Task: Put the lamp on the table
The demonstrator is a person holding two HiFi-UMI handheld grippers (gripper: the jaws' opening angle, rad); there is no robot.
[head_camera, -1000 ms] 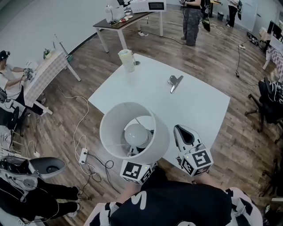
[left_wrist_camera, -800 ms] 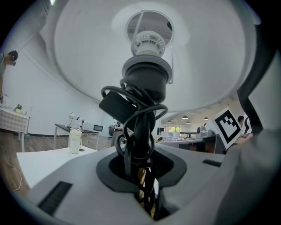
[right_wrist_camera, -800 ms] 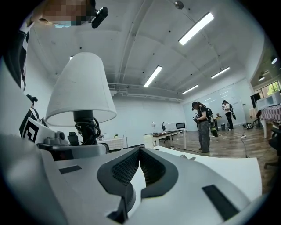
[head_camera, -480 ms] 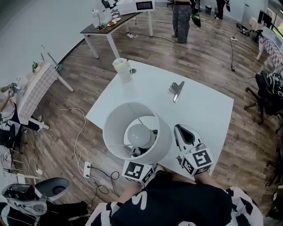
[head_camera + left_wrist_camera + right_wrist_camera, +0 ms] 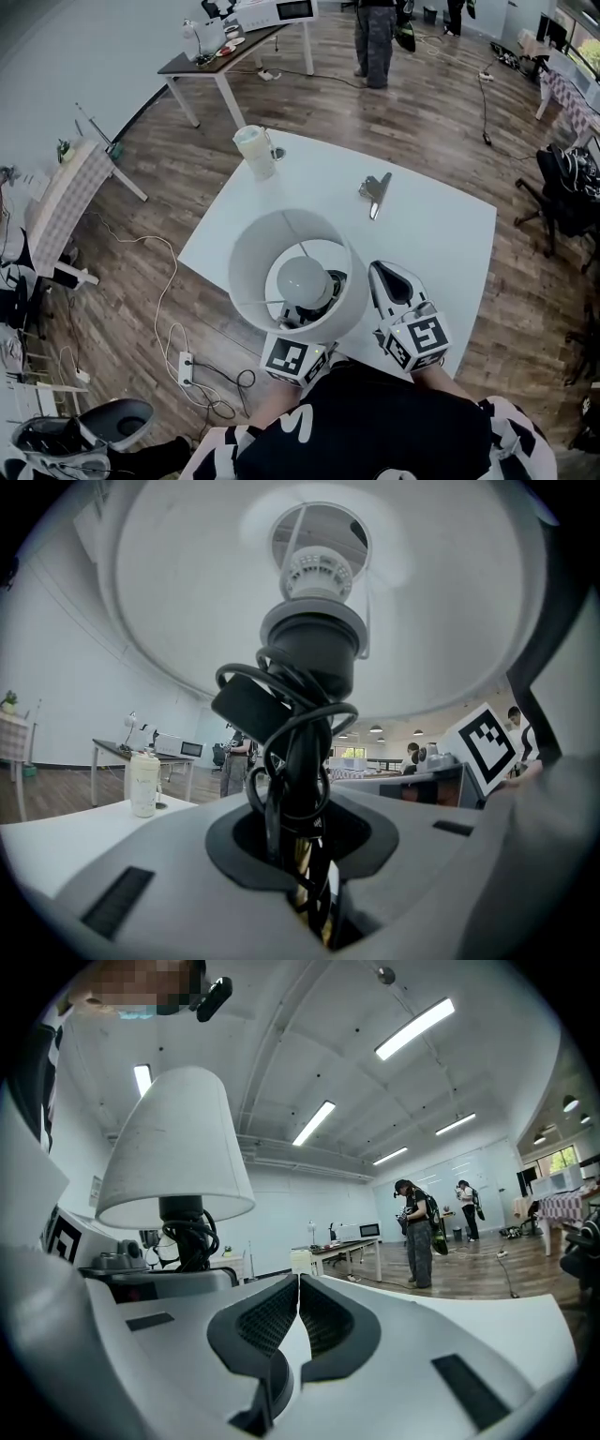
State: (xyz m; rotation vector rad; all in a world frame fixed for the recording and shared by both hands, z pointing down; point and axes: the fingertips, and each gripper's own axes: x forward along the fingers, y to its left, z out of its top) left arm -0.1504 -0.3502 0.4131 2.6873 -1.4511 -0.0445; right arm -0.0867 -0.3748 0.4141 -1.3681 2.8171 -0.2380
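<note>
Table (image 5: 441, 246) edge — hidden by lamp (image 5: 300, 281).

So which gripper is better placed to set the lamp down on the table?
Left. The left gripper is clamped on the lamp at its stem, with the shade over the near edge of the white table. The right gripper is shut and empty beside it.

A white table (image 5: 441, 234) is standing on the wood floor (image 5: 169, 244). A pale cup (image 5: 255, 150) is sitting at its far left corner, and a metal clip (image 5: 375, 191) is lying to the cup's right.
</note>
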